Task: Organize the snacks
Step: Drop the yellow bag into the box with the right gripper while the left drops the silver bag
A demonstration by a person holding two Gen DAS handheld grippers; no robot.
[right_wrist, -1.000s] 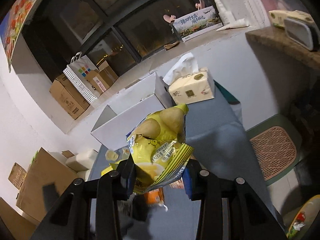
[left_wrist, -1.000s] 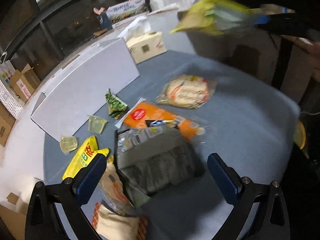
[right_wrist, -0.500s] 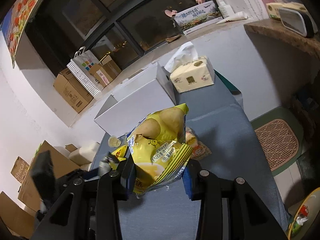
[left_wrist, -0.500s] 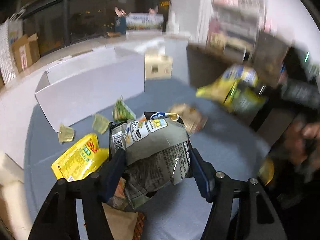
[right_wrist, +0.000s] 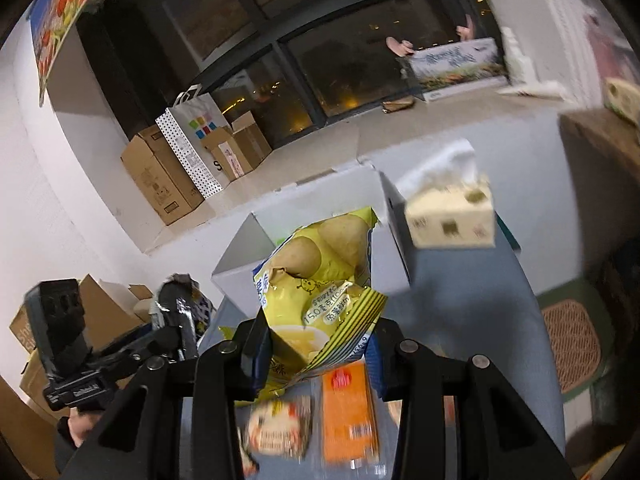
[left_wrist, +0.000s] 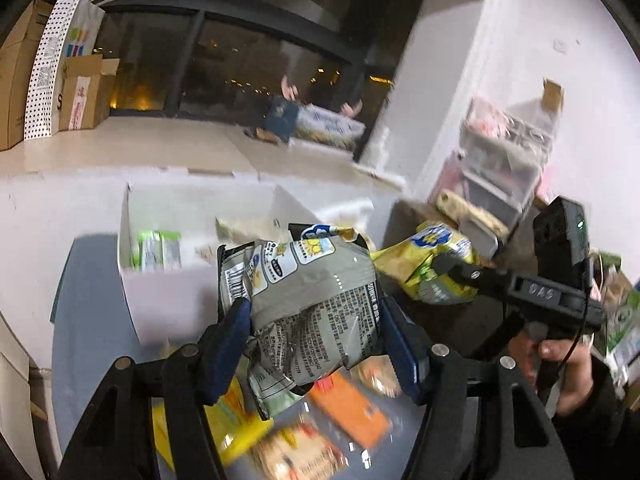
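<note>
Since a second ago your left gripper has lifted the grey bag off the table; its fingers clamp it mid-frame. Your right gripper still pinches the yellow chip bag, and both now face the white box at frame centre, ready for deposit.

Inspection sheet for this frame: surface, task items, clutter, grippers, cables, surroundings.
Surface: blue-grey table, partly covered.
Job's things: grey snack bag and yellow chip bag held aloft; orange packet and round-cracker pack on the table; green packet inside white box.
Clutter: tissue box beside the white box.
Grippers: left gripper shut on grey snack bag; right gripper shut on yellow chip bag.
Cables: black cable on the right gripper's handle.
Surroundings: dark windows, cardboard boxes, dotted paper bag.
</note>
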